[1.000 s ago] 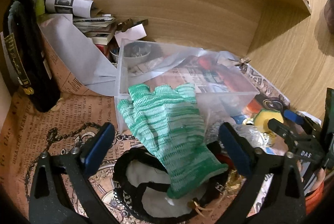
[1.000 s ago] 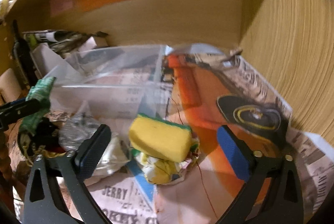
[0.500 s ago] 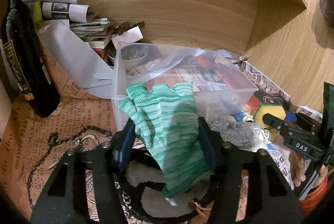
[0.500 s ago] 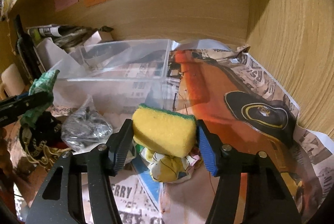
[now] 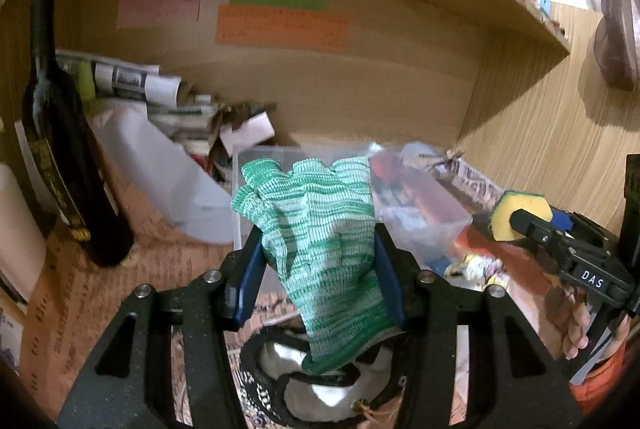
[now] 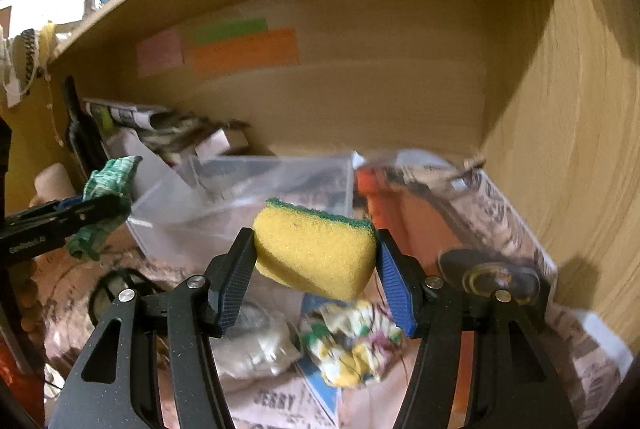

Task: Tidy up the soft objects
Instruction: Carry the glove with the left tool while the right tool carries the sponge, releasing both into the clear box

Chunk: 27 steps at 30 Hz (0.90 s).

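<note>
Glove and sponge both gripped, lifted near clear bin

Left hand-held gripper: closed down on green-and-white knit glove, blue pads pinching it at mid-palm. Glove fingers pointing up, cuff hanging down over a black-rimmed white item on the worktop. Glove raised in front of the clear plastic bin, overlapping its near-left corner in view; contact with the bin not readable.

Right hand-held gripper: squeezed onto yellow sponge with green scrub layer on its upper back edge. Pads pressing both short ends, sponge tilted slightly, held off the surface. Below it a crumpled yellow-white patterned cloth lying on newspaper, apart from the sponge. Grey-white crumpled bag just left of that cloth.

From right wrist view: clear bin behind the sponge, left gripper with glove at far left. From left wrist view: right gripper with sponge at far right, beyond the bin's right end.

Background: dark bottle standing upright at left, rolled papers and a paper stack behind the bin, pink, green and orange notes stuck to the wooden back panel. Both views motion-blurred.
</note>
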### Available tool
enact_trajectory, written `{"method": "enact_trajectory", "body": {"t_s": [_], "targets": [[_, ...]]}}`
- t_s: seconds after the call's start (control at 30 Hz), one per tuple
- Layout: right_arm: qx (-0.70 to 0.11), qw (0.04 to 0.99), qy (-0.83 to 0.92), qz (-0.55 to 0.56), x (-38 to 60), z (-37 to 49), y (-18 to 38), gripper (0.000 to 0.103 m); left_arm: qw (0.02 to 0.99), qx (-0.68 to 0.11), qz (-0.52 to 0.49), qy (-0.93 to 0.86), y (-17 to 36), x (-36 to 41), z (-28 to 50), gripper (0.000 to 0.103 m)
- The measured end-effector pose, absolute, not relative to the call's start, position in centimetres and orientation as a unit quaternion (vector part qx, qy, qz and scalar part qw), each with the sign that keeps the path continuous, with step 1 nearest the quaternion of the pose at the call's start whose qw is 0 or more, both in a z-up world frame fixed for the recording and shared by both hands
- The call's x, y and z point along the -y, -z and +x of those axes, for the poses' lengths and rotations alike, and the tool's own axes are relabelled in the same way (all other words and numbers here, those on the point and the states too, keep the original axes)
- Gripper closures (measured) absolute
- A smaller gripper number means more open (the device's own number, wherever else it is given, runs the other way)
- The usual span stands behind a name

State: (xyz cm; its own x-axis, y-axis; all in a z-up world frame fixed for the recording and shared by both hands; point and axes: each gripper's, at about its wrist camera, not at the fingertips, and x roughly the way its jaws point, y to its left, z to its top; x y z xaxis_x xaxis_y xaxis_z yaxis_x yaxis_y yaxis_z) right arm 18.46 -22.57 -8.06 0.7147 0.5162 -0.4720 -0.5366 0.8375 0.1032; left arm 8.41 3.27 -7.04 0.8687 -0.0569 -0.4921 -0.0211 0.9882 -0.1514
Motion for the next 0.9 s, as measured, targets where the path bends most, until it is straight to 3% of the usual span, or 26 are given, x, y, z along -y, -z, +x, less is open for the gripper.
{"method": "enact_trajectory", "body": {"t_s": [0.4, 0.9], "targets": [[-0.204, 0.926, -0.316, -0.039, 18.4, 19.8, 4.8, 0.045, 0.968, -0.239, -0.081, 0.013, 3.8, -4.2, 12.1, 0.052], [-0.293, 0.899, -0.317, -0.075, 13.9, 25.4, 8.8, 0.045, 0.935, -0.344, -0.087, 0.014, 7.6, -5.7, 19.9, 0.052]]}}
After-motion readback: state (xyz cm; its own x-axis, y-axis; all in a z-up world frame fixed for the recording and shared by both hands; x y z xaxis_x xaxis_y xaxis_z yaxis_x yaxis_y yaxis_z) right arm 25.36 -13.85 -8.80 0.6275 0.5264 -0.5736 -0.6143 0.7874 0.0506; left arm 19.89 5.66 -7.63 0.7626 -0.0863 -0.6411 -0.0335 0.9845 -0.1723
